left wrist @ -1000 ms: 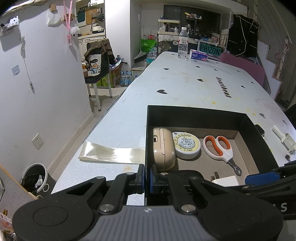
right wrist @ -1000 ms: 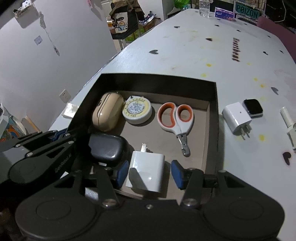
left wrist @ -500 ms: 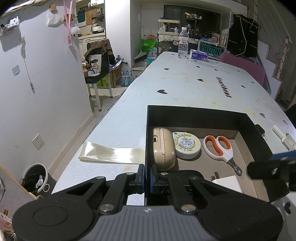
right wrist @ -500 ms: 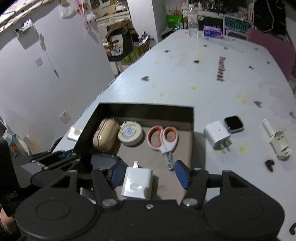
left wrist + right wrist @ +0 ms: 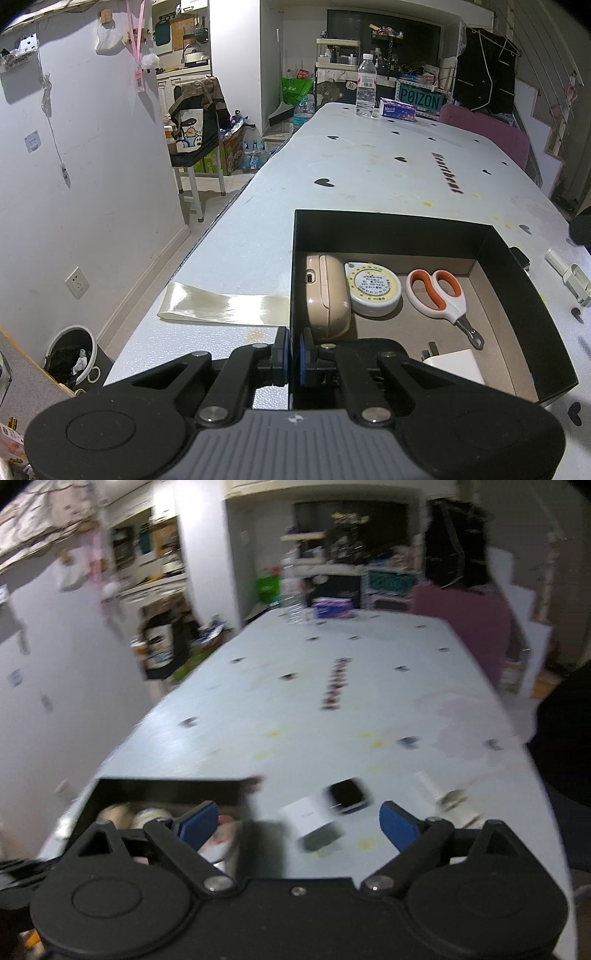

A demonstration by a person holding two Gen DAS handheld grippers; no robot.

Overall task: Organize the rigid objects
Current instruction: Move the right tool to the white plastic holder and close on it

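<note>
Jaws: the left gripper (image 5: 291, 356) is clenched on the near wall of the black box (image 5: 532, 306); the right gripper (image 5: 299, 821) has just been opening, nothing between them (blurred view). White charger (image 5: 312, 816) lies on the table (image 5: 332, 723), smartwatch (image 5: 347, 795) beside it.

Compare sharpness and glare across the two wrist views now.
Left wrist view: sharp, with fisheye bending at the edges and glare on the tape strip beside the box. Right wrist view: motion-blurred throughout; the white charger and watch are smeared.
</note>
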